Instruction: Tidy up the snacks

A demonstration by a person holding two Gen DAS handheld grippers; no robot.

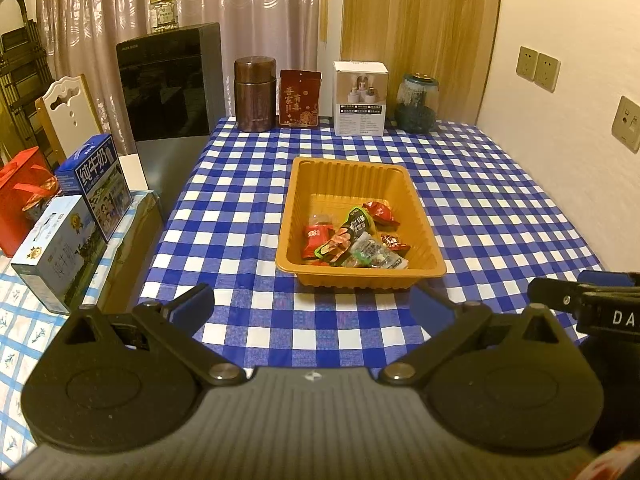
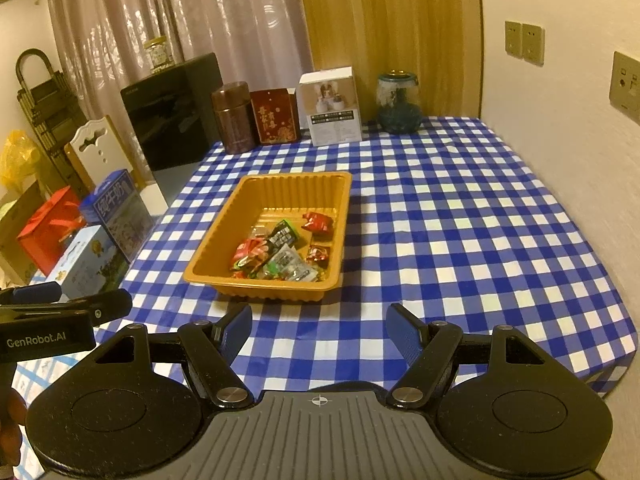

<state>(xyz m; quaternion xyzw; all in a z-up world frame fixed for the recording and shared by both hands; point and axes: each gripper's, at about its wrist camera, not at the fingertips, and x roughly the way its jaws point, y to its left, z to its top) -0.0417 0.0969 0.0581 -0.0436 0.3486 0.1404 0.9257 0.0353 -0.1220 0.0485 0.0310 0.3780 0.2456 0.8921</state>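
Observation:
An orange plastic tray (image 1: 348, 170) stands on the blue-and-white checked tablecloth and holds several wrapped snacks (image 1: 354, 240), red, green and clear. It also shows in the right wrist view (image 2: 224, 224) with the snacks (image 2: 280, 252) at its near end. My left gripper (image 1: 316, 304) is open and empty, just short of the tray's near rim. My right gripper (image 2: 320, 330) is open and empty, near the tray's front edge. Each gripper shows at the edge of the other's view: the right one (image 1: 580, 300) and the left one (image 2: 64, 308).
At the table's far edge stand a brown canister (image 1: 255, 95), a red tin (image 1: 300, 98), a white box (image 1: 360, 98) and a glass jar (image 1: 416, 102). Milk cartons (image 1: 94, 184) and a red bag (image 1: 20, 200) sit left of the table. A wall is on the right.

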